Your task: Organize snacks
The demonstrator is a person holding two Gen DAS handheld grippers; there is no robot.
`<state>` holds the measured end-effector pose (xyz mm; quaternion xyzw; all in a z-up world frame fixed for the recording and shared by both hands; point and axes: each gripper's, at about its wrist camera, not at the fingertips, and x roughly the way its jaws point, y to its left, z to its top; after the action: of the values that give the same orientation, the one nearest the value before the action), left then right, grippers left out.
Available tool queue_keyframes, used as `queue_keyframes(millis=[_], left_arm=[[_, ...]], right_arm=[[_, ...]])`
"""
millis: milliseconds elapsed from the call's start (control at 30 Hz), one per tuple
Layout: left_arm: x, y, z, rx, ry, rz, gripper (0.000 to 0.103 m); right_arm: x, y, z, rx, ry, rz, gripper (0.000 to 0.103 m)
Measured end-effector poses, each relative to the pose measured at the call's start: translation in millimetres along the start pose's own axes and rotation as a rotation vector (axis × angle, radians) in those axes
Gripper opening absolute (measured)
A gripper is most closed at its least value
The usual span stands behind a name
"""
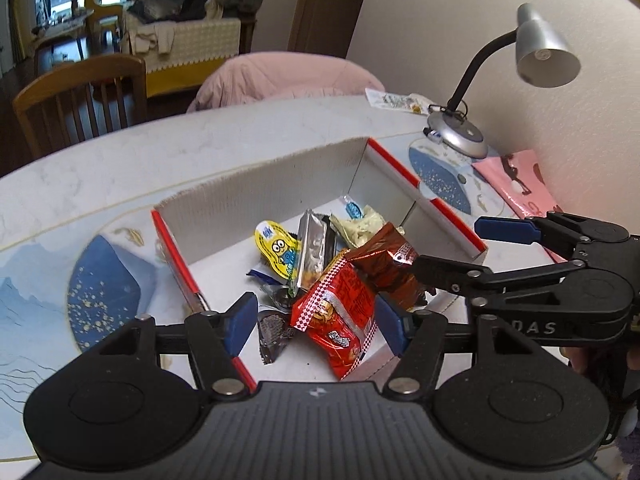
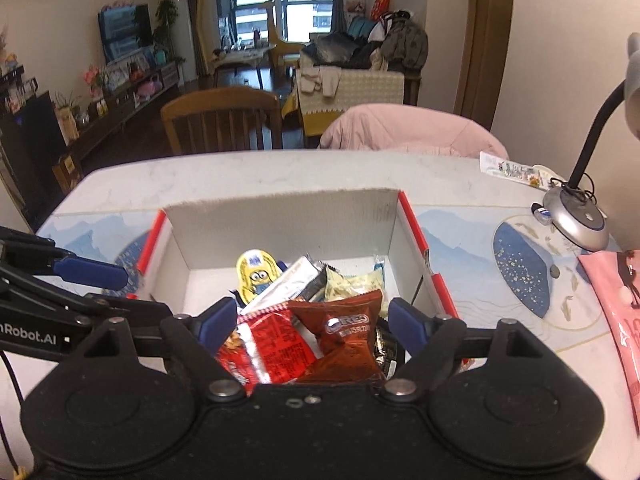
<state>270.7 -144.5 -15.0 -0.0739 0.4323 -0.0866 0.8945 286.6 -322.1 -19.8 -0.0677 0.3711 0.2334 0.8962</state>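
Now we hold both grippers over a white cardboard box with red edges (image 2: 412,232) on the pale marble-patterned table (image 2: 240,176), where the snacks already lie heaped. Our left gripper (image 1: 316,322) stands with its blue pads apart on either side of a bright red checkered snack packet (image 1: 336,316), pressing nothing; our right gripper (image 2: 312,324) gapes wider above a dark red Oreo pouch (image 2: 340,336), equally empty-handed. Both packets rest inside the box beside a yellow cartoon-figure sachet (image 2: 256,274), a silver foil bar (image 2: 288,284) and a pale green wrapped sweet (image 2: 352,284).

We judge this the end of a drop: the two packets look delivered, and the claws free. Next we need to find any snack not yet boxed; a printed white sachet (image 2: 512,168) lies far off near the silver desk lamp (image 1: 540,48), and a pink printed bag (image 2: 616,312) sits at the table's right edge.

Gripper bodies hide the box's near wall and the lower packets. Small dark wrappers under the pile are too covered to identify.
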Motion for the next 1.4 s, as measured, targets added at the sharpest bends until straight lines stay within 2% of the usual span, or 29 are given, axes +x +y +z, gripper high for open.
queue_keyframes(millis=[133, 200, 367, 467, 733, 833, 933, 1000, 1200, 1400], left_arm=[[-19.5, 2.2, -4.8, 0.019, -0.04, 0.016, 0.066], [-28.2, 4.9, -6.6, 0.021, -0.053, 0.015, 0.072], [-48.7, 9.9, -12.6, 0.015, -0.09, 0.015, 0.072], [-59.3, 11.8, -16.4, 0.018, -0.113, 0.014, 0.076], [-87.3, 19.3, -31.1, 0.021, -0.166, 0.016, 0.077], [-97.1, 23.4, -38.3, 0.012, -0.185, 0.016, 0.09], [-105.6, 25.9, -45.3, 0.006, -0.2, 0.01, 0.093], [-108.8, 26.5, -49.3, 0.005, -0.201, 0.016, 0.1], [-114.3, 26.7, -57.0, -0.01, -0.199, 0.001, 0.101], [-123.7, 23.9, -59.0, -0.003, -0.241, 0.016, 0.101]], right_arm=[[-19.1, 7.1, -2.1, 0.039, -0.044, 0.004, 0.094], [-29.8, 10.6, -3.4, 0.056, -0.07, 0.021, 0.102], [-50.9, 23.3, -8.5, 0.059, -0.122, 0.018, 0.103], [-61.7, 28.8, -11.6, 0.074, -0.139, 0.025, 0.103], [-83.7, 44.5, -20.7, 0.132, -0.176, 0.029, 0.103], [-91.4, 51.4, -27.3, 0.146, -0.198, 0.027, 0.103], [-97.4, 56.3, -34.5, 0.172, -0.21, 0.036, 0.103], [-99.8, 60.0, -38.5, 0.189, -0.216, 0.036, 0.103], [-110.7, 69.1, -48.5, 0.234, -0.236, 0.024, 0.103], [-115.2, 70.9, -53.4, 0.256, -0.257, -0.009, 0.103]])
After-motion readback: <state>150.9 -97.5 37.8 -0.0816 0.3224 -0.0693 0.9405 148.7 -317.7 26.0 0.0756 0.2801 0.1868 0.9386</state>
